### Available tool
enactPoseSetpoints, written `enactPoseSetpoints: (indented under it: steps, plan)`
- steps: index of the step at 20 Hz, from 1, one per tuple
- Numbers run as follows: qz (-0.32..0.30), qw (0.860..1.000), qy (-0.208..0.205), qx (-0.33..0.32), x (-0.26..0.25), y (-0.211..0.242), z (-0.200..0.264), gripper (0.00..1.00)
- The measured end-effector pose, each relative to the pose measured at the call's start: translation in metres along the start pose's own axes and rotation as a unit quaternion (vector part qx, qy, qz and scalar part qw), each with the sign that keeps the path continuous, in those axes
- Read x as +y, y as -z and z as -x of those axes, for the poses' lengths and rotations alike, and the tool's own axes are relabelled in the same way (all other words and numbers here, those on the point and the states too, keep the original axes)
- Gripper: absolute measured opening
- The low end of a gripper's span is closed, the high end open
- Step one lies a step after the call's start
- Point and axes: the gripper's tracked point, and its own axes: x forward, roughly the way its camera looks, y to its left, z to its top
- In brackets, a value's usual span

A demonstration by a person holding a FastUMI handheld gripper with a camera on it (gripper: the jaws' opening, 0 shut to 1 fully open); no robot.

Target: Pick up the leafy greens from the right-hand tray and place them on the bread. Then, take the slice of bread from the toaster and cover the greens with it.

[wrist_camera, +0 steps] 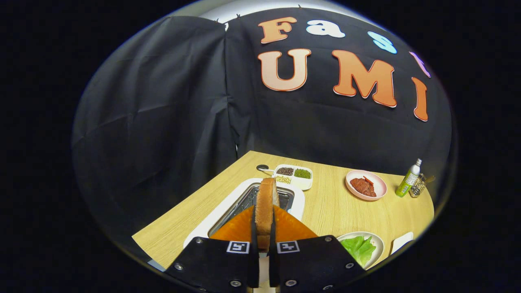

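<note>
A slice of bread (266, 207) stands on edge between my two fingers, and the gripper (263, 228) is shut on it. The slice is held just above the white toaster (299, 203), whose open metal slot lies right behind and below it. Leafy greens (358, 248) rest on a white plate (378, 240) to the right of my fingers, near the table's front edge. I cannot tell whether bread lies under the greens.
Beyond the toaster sit a divided white dish (294, 177) of beans and a spoon (262, 167). A pink plate (366, 185) with reddish slices stands further right, then a green-and-white bottle (409, 179) and a small wire holder (419, 186). Another white tray edge (401, 242) shows beside the greens plate.
</note>
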Motion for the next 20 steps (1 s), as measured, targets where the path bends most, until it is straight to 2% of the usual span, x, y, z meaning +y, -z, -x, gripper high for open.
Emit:
enactPoseSetpoints:
  steps: [13, 17, 20]
  plan:
    - [-0.015, 0.998, -0.018, -0.061, -0.012, -0.043, 0.057, 0.10]
    - [-0.011, 0.998, -0.013, -0.068, -0.025, -0.039, 0.070, 0.10]
    - [0.001, 0.997, 0.007, -0.075, -0.046, -0.035, 0.077, 0.10]
